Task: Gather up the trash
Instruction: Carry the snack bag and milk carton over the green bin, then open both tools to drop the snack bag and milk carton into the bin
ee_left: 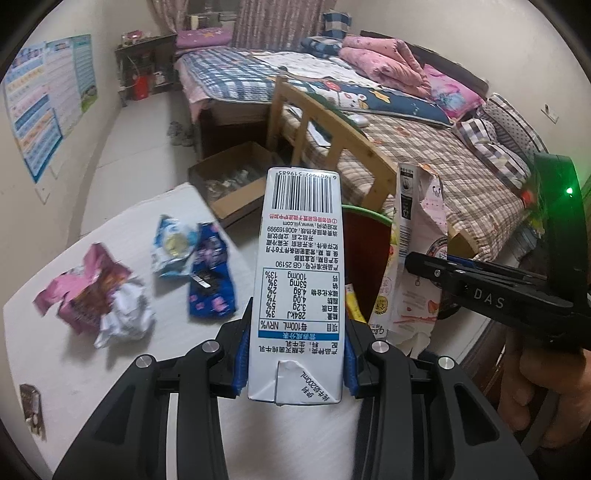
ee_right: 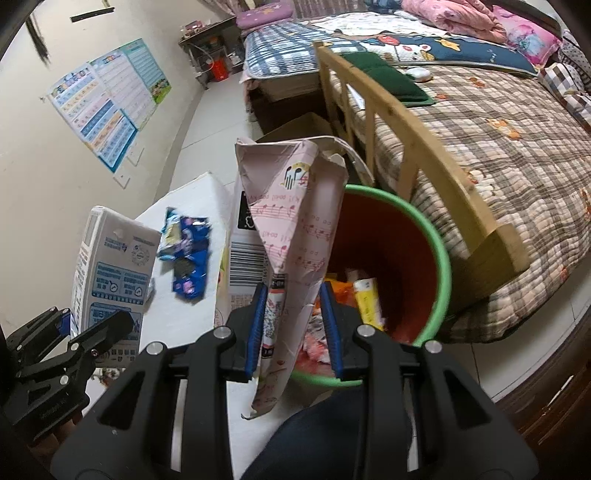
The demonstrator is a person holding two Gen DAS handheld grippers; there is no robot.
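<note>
Two tongs, one milk carton (ee_left: 295,284), one pink box (ee_right: 291,236), three table wrappers (ee_left: 212,273).

walls: cream, posters (ee_left: 48,99) | floor: pale tile | furniture: 2 beds, wooden footboard (ee_right: 406,147), curtain (ee_left: 273,22)

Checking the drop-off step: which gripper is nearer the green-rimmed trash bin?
Right. The right gripper, shut on the crumpled pink carton, sits at the green-rimmed trash bin. The left gripper, shut on the milk carton, sits farther off, over the white table.
</note>
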